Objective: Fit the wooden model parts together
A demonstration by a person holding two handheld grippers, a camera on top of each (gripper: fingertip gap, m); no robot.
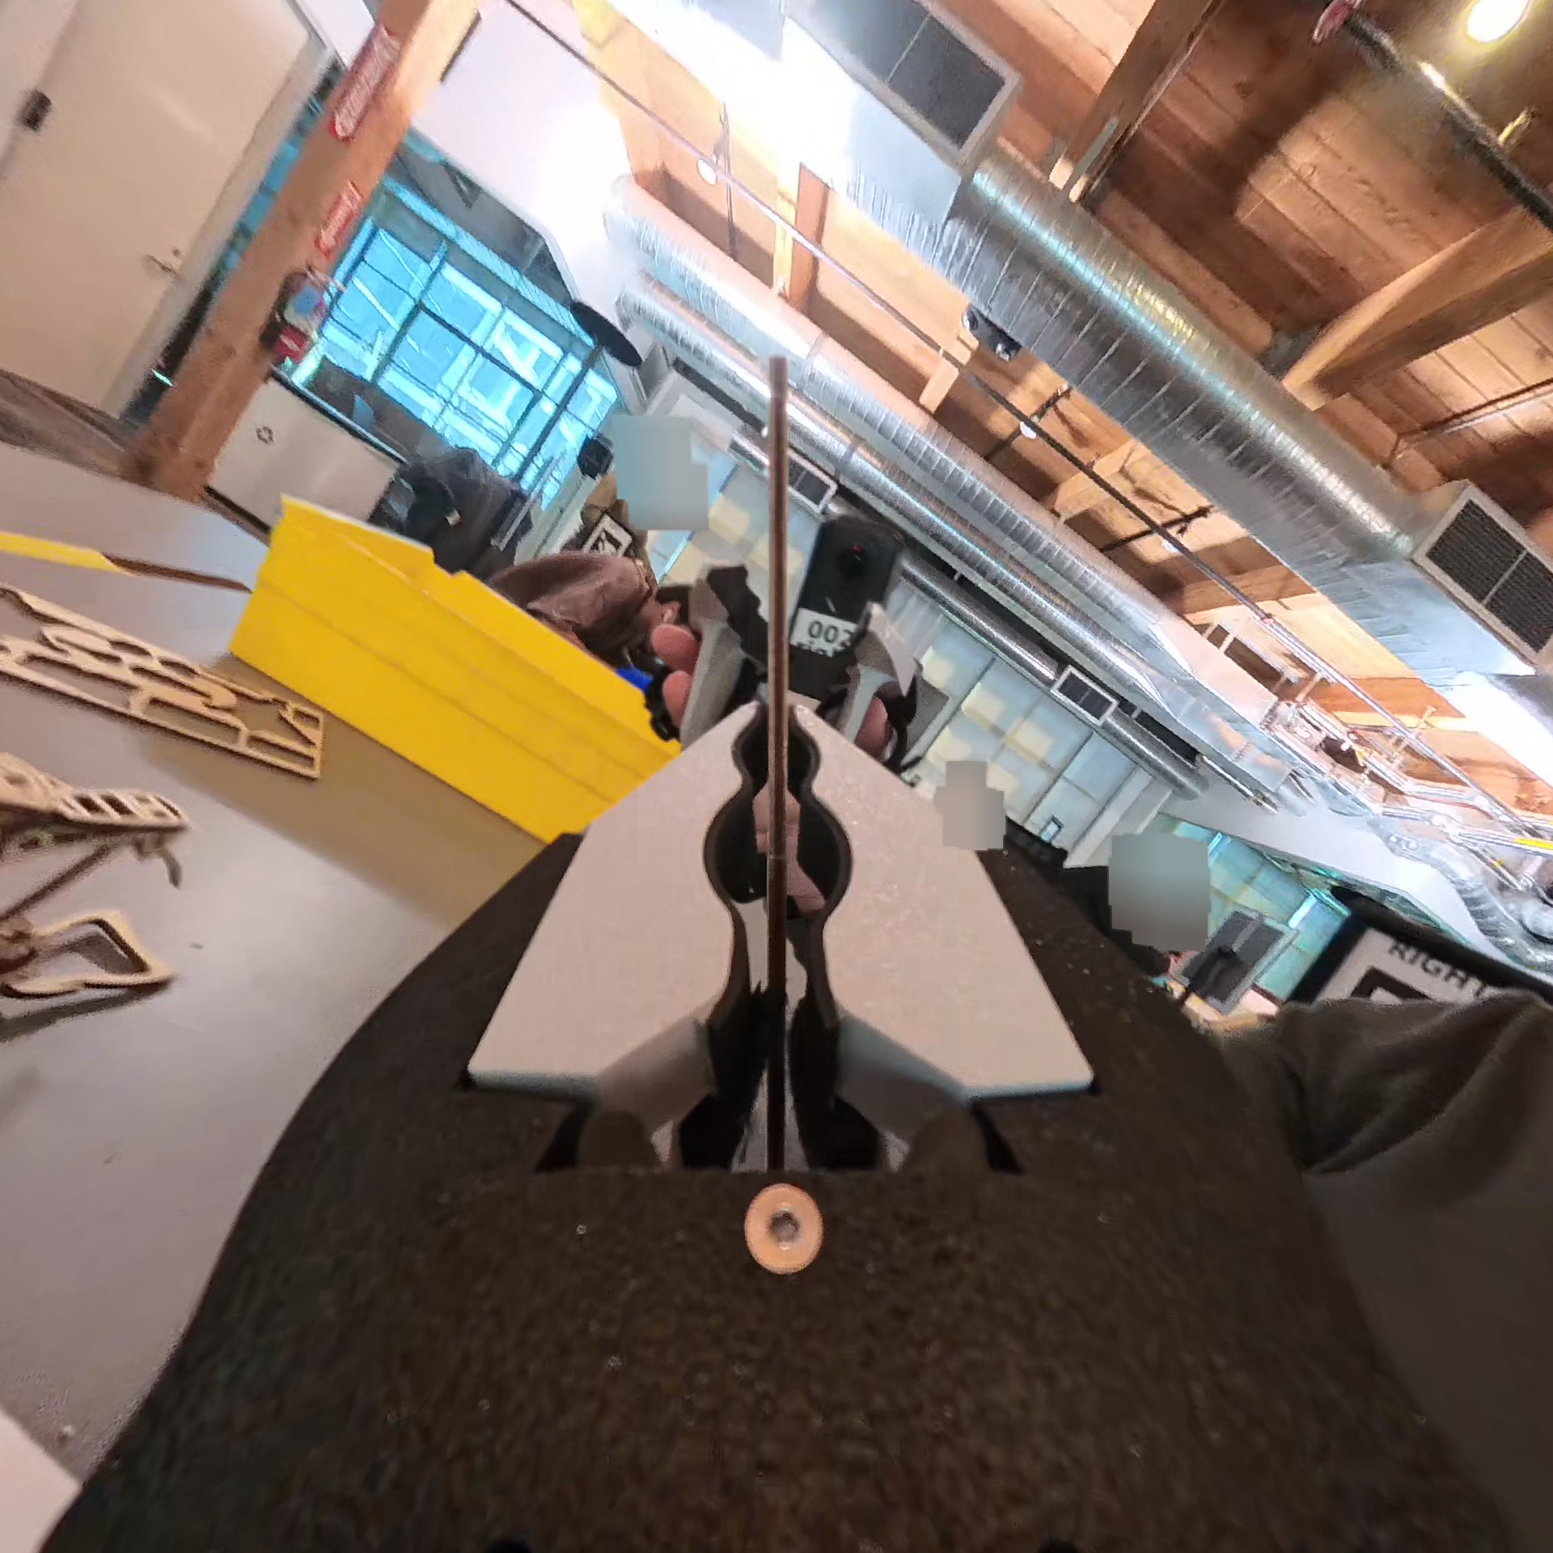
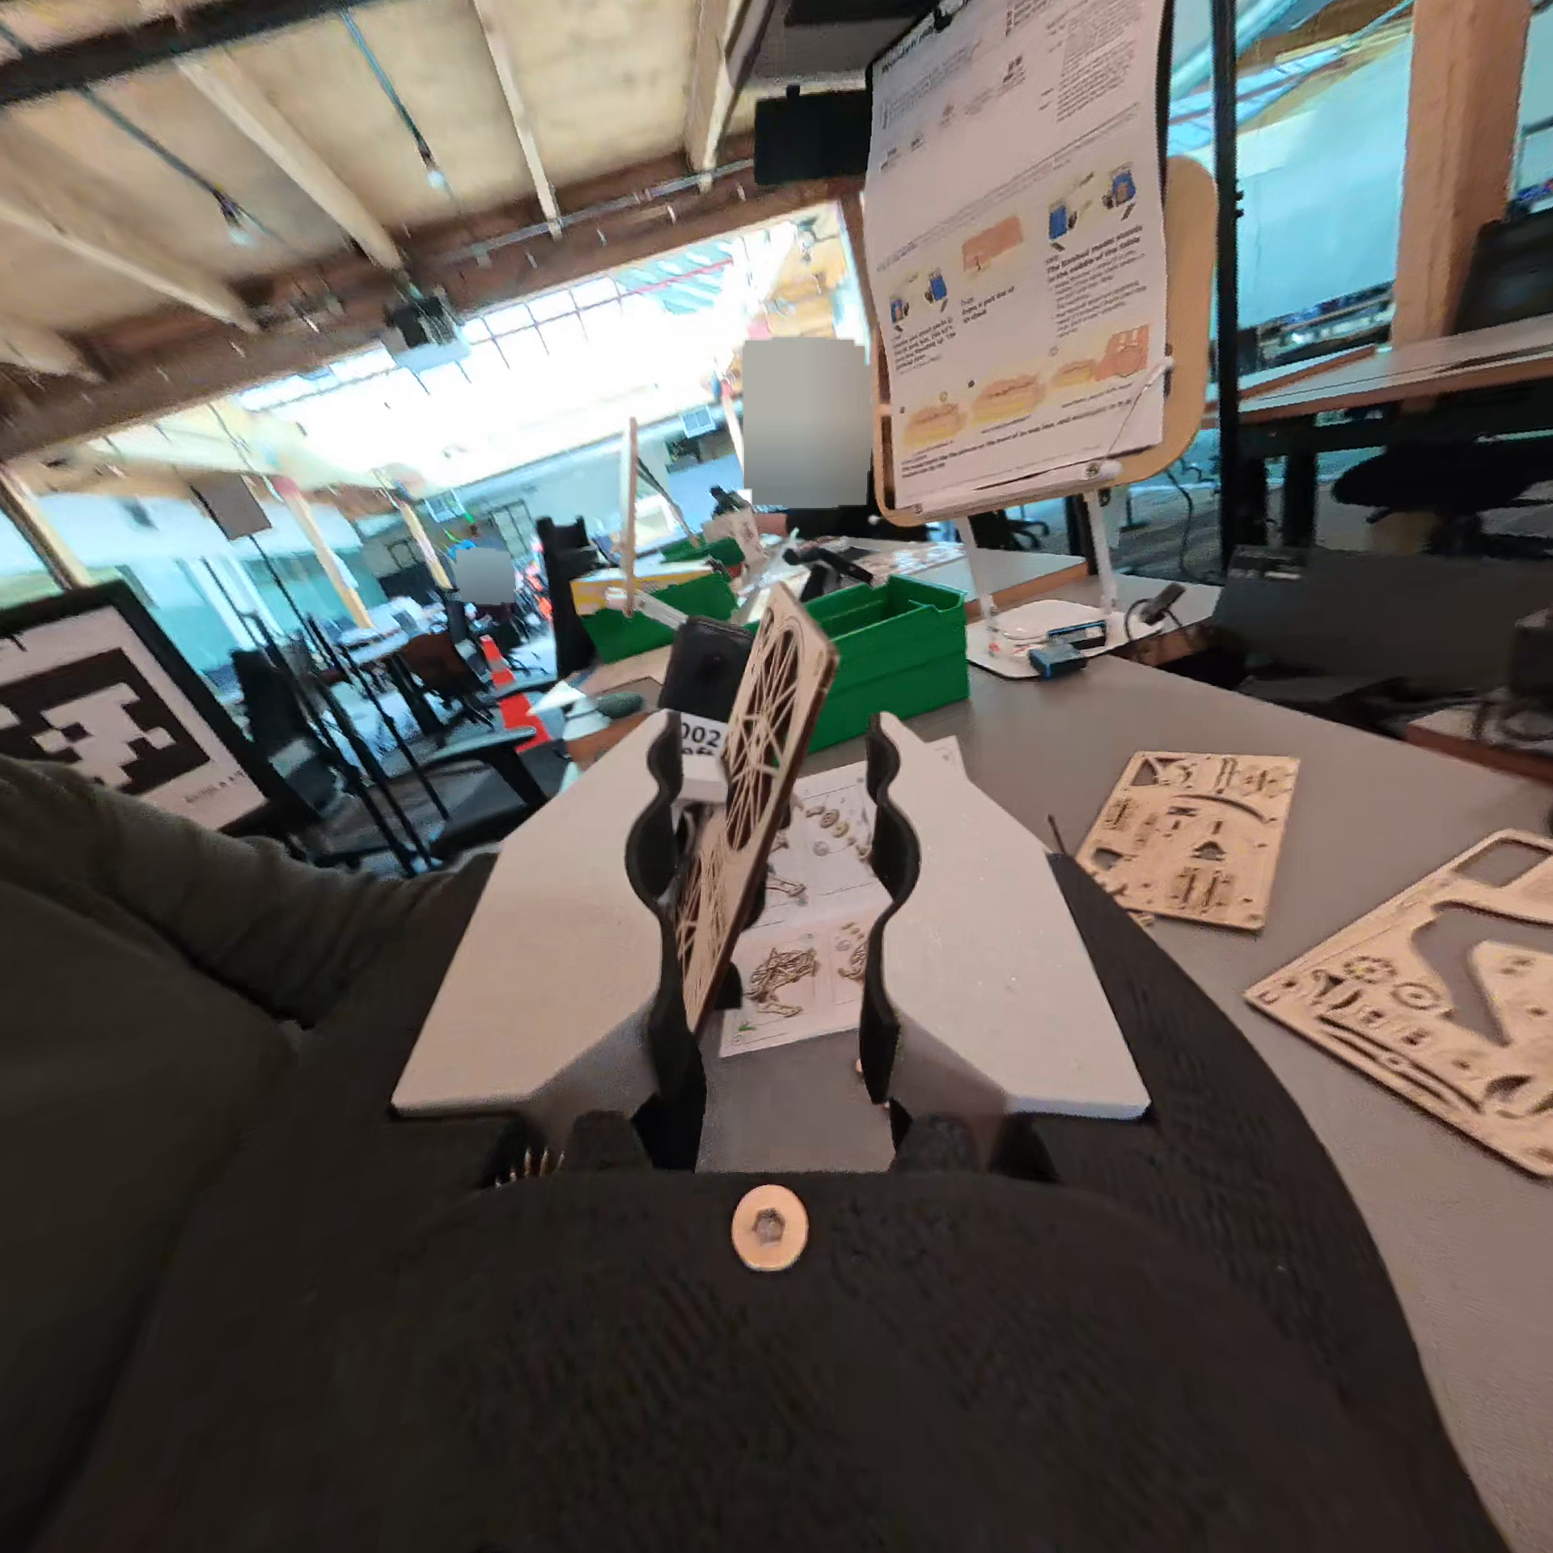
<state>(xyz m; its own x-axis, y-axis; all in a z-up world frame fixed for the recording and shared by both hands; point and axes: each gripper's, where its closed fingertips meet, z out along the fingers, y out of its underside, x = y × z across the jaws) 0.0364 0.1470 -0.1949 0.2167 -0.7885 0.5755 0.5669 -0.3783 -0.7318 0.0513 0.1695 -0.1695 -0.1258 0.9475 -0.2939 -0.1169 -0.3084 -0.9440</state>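
left hand-held gripper (image 1: 777, 756) clamps wooden sheet (image 1: 778, 588) edge-on

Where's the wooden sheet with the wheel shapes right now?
The wooden sheet is up off the table, clamped edge-on in the left gripper. In the right wrist view it tilts between the open right gripper's jaws, above the paper booklet.

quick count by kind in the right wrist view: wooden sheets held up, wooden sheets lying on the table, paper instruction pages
wooden sheet held up: 1
wooden sheets lying flat on the table: 2
instruction pages: 2
total: 5
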